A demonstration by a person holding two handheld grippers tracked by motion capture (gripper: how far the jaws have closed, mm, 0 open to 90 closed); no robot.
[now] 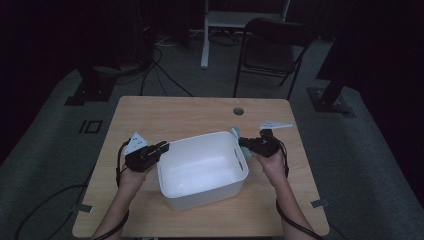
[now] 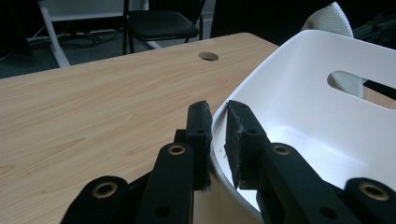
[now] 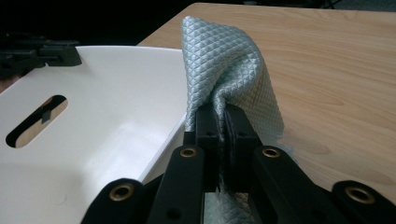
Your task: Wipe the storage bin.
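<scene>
2 claws flank a white bin [image 1: 202, 167] mid-table [image 1: 165, 115]: left claw [image 2: 217, 140] clamped on its rim, right claw [image 3: 220, 140] clamped on grey quilted cloth [image 3: 224, 70] beside its opposite rim.

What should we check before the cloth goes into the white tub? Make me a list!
1. Right gripper shut on the cloth: ok.
2. Left gripper pinching the tub rim to steady it: ok.
3. Tub inside free of other things: ok.
4. Cloth over the tub opening: not ok, it sits outside the rim.
5. Tub flat on the table: cannot tell.
</scene>
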